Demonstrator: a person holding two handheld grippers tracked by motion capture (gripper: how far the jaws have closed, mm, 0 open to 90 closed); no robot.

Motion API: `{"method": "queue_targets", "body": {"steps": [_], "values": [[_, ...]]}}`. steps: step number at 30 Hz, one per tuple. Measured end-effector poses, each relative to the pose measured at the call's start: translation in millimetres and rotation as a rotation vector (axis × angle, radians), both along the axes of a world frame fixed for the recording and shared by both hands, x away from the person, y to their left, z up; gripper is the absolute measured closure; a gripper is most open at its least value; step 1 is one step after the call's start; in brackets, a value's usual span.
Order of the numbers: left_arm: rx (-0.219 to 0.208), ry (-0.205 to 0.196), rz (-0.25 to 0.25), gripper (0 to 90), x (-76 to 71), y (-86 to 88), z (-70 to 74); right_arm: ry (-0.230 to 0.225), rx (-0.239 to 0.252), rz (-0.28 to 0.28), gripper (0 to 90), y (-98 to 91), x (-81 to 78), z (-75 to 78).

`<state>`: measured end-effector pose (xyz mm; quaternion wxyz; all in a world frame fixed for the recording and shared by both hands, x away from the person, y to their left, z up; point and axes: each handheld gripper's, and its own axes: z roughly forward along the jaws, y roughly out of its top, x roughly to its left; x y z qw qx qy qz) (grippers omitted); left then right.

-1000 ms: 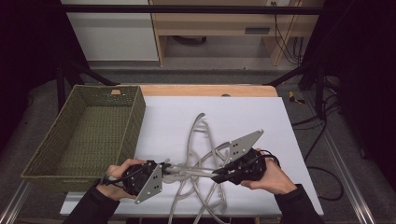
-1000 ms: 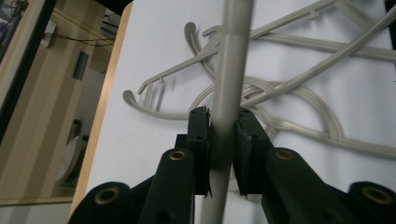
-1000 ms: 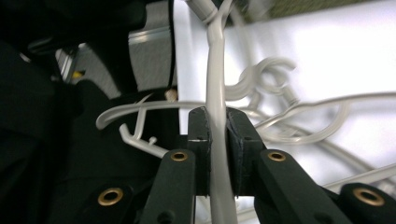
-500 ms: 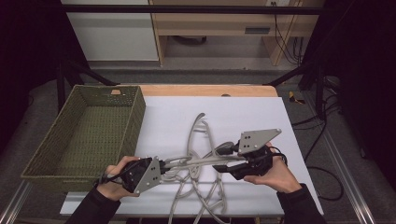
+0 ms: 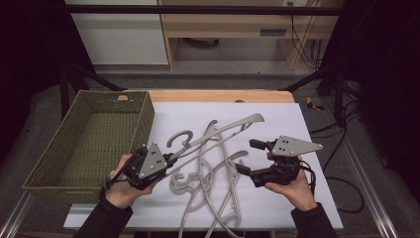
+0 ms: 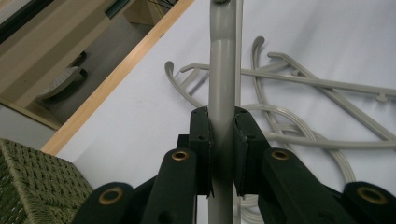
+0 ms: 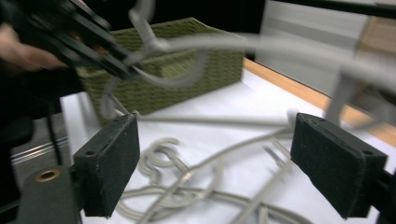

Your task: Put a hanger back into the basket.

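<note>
A grey plastic hanger slants up above the white table, and my left gripper is shut on its lower end. In the left gripper view the pads press on the hanger's bar from both sides. My right gripper is off to the right of that hanger, apart from it. Its jaws have just been opening, and they stand wide with nothing between the pads. A tangle of several more grey hangers lies on the table between and below the two grippers.
A green woven basket stands at the table's left, close to my left hand. A wooden strip runs along the far edge. Bare white table lies to the right and at the back. Cables trail on the floor at the right.
My right gripper let go of the hanger, opened wide and drew away to the right. My left gripper lifted the hanger, whose far end now tilts up above the pile.
</note>
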<state>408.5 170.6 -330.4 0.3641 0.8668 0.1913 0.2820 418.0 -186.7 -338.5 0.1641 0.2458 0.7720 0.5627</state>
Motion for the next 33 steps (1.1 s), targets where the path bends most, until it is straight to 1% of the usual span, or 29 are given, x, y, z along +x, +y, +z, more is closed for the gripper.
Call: {"method": "queue_targets", "body": {"steps": [5, 6, 9, 10, 11, 12, 15, 18, 19, 20, 22, 23, 25, 29, 31, 33], "values": [[-0.044, 0.024, 0.023, 79.9, 2.1, 5.5, 8.8, 0.026, 0.039, -0.102, 12.4, -10.3, 2.6, -17.3], [-0.041, 0.029, 0.019, 79.9, 2.0, 7.7, 12.3, 0.030, 0.039, -0.120, 12.0, -12.8, 2.6, -20.1], [-0.079, 0.027, 0.023, 79.9, 0.3, 12.3, 22.7, 0.025, 0.036, -0.180, 10.5, -19.4, 1.5, -26.9], [-0.095, 0.022, 0.028, 79.9, -0.3, 13.7, 26.5, 0.029, 0.038, -0.201, 9.7, -21.0, 1.1, -28.8], [-0.110, 0.018, 0.034, 79.9, -0.8, 15.3, 30.7, 0.022, 0.031, -0.217, 9.3, -23.4, 0.9, -30.3], [-0.118, 0.011, 0.036, 79.9, -1.1, 17.7, 35.3, 0.024, 0.031, -0.231, 9.0, -25.2, 0.4, -31.6], [-0.145, -0.002, 0.050, 79.9, -0.9, 26.5, 49.1, 0.024, 0.030, -0.246, 8.1, -30.4, -0.7, -34.9], [-0.156, -0.010, 0.073, 79.9, 0.6, 37.5, 61.4, 0.038, 0.032, -0.264, 7.9, -35.2, -2.0, -38.6], [-0.147, -0.013, 0.080, 79.9, 1.4, 41.8, 65.0, 0.036, 0.027, -0.262, 7.9, -36.7, -1.7, -39.7], [-0.151, -0.011, 0.091, 79.9, 2.6, 46.2, 67.8, 0.046, 0.028, -0.266, 7.9, -37.4, -2.0, -40.2], [-0.154, -0.005, 0.104, 79.9, 5.5, 56.4, 73.1, 0.047, 0.027, -0.268, 7.9, -38.6, -2.1, -40.9], [-0.173, 0.002, 0.107, 79.9, 7.3, 61.6, 75.3, 0.048, 0.029, -0.275, 7.8, -38.5, -2.1, -41.0], [-0.179, 0.002, 0.109, 79.9, 10.1, 71.0, 79.7, 0.045, 0.027, -0.275, 7.5, -38.7, -2.5, -40.9], [-0.169, 0.011, 0.137, 79.9, 12.9, 85.4, 88.7, 0.041, 0.028, -0.277, 7.3, -40.2, -3.4, -39.9], [-0.181, 0.005, 0.145, 79.9, 12.2, 91.1, 92.6, 0.041, 0.035, -0.280, 7.2, -40.7, -3.0, -39.9], [-0.194, -0.007, 0.162, 79.9, 11.6, 98.9, 96.7, 0.041, 0.033, -0.283, 7.1, -41.6, -3.2, -40.1]]}}
